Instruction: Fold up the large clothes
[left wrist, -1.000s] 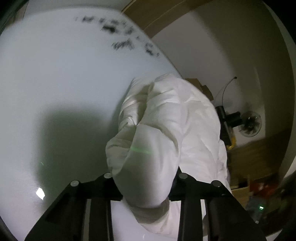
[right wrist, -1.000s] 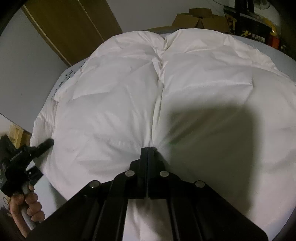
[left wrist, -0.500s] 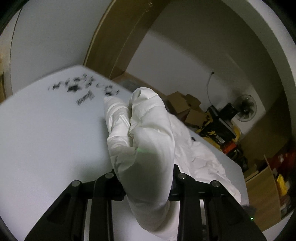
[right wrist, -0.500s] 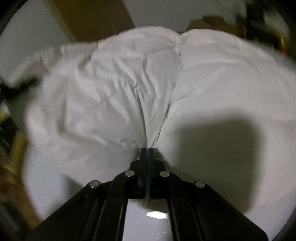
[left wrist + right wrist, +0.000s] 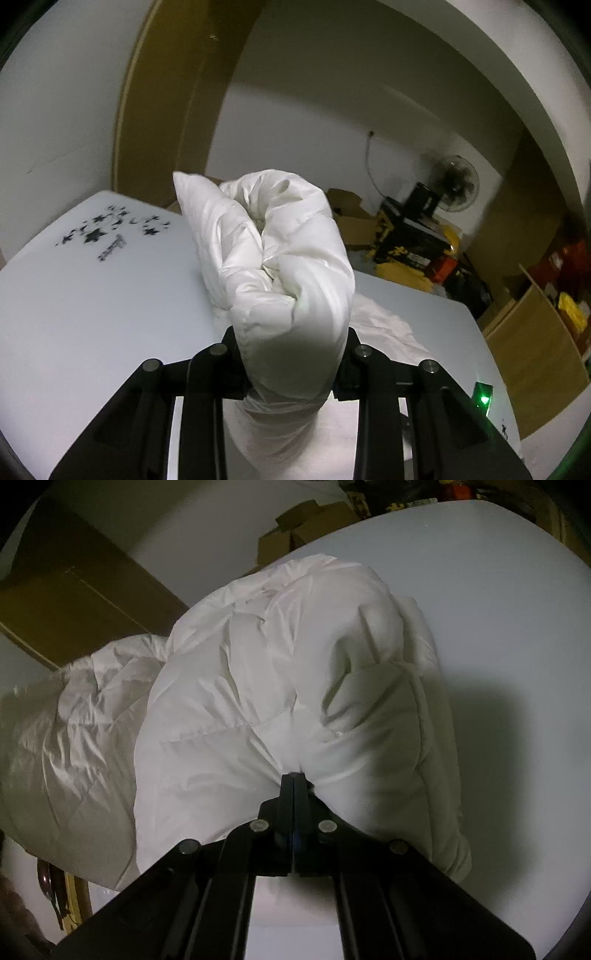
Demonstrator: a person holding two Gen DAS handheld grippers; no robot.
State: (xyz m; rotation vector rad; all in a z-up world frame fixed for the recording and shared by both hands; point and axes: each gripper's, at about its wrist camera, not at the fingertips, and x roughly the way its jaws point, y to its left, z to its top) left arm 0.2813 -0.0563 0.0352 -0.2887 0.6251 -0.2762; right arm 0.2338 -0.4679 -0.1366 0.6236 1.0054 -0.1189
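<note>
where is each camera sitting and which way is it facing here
Left wrist: on the left claw, looking forward and slightly down across the white table toward a doorway and boxes; its fingers clamp a bunched part of the white puffy jacket.
Right wrist: on the right claw, looking more steeply down at the table; its fingers pinch the heaped jacket.
Shared: the same jacket, table and cardboard boxes.

The left gripper (image 5: 291,354) clamps a thick, bunched fold of the white padded garment (image 5: 280,266), held up off the white table (image 5: 92,314); more of the cloth lies rumpled on the tabletop just behind; black star marks (image 5: 107,232) dot the far corner; cardboard boxes (image 5: 351,221) and a fan (image 5: 456,182) stand by the wall.
</note>
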